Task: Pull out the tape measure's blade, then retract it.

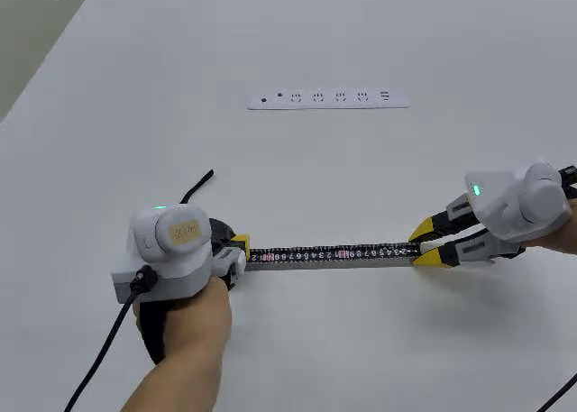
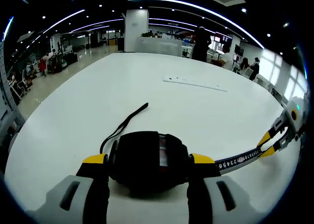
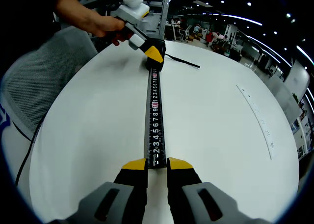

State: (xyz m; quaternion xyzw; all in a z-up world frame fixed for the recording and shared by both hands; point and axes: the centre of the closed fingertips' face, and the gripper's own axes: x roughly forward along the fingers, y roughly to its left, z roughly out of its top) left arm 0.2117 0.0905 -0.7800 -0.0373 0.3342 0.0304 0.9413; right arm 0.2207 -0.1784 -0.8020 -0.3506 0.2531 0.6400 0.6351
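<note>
A black tape measure case sits on the white table, clamped between the yellow-tipped jaws of my left gripper, also seen at the lower left of the head view. Its black blade with white numerals runs out flat over the table to the right. My right gripper is shut on the blade's end; in the right gripper view the blade stretches away to the case. A black wrist strap trails from the case.
A white power strip lies flat on the table beyond the blade. A black cable hangs from the left gripper toward the near edge. The table's left edge meets a greenish floor. An office with people lies beyond.
</note>
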